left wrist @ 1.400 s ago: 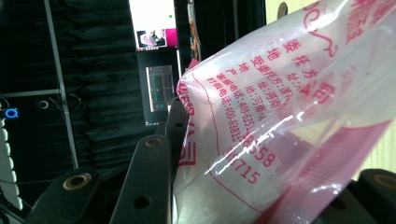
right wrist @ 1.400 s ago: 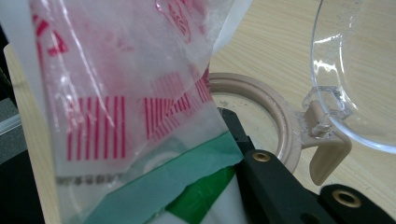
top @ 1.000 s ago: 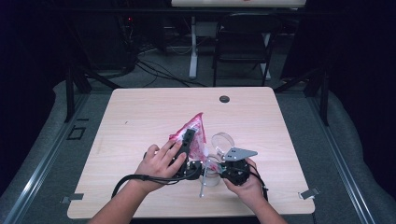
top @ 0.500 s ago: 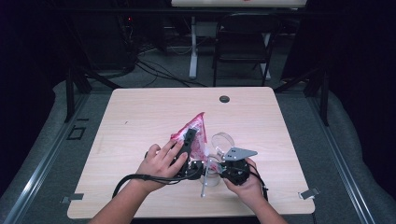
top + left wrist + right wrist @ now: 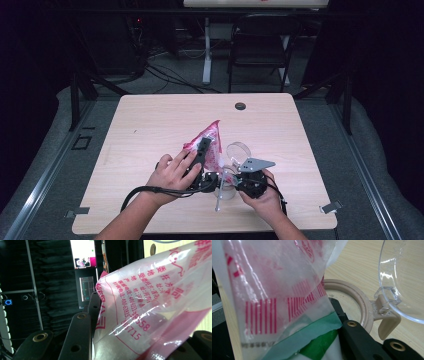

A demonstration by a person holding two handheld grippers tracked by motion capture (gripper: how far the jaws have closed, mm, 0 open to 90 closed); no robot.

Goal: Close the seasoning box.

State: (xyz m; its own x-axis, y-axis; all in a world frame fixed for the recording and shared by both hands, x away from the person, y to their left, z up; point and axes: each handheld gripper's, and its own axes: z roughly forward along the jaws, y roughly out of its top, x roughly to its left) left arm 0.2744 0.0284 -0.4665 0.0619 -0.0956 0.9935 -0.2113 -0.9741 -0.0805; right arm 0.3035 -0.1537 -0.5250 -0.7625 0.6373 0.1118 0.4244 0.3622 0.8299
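Left tool [image 5: 204,146] clamps the pink printed plastic bag's [image 5: 207,140] upper part, holding it tilted. Right tool [image 5: 338,322] pinches its green-edged mouth just beside the open-lidded jar [image 5: 352,302], probably lining up a pour on the desk [image 5: 150,125].

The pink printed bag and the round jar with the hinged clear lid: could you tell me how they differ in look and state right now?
The bag is soft, crinkled film printed in pink with a green strip; the jar is a rigid beige ring with a clear lid. The bag is lifted and slanted between the left gripper and right gripper; the jar stands on the table, lid swung open. Both are partly see-through.
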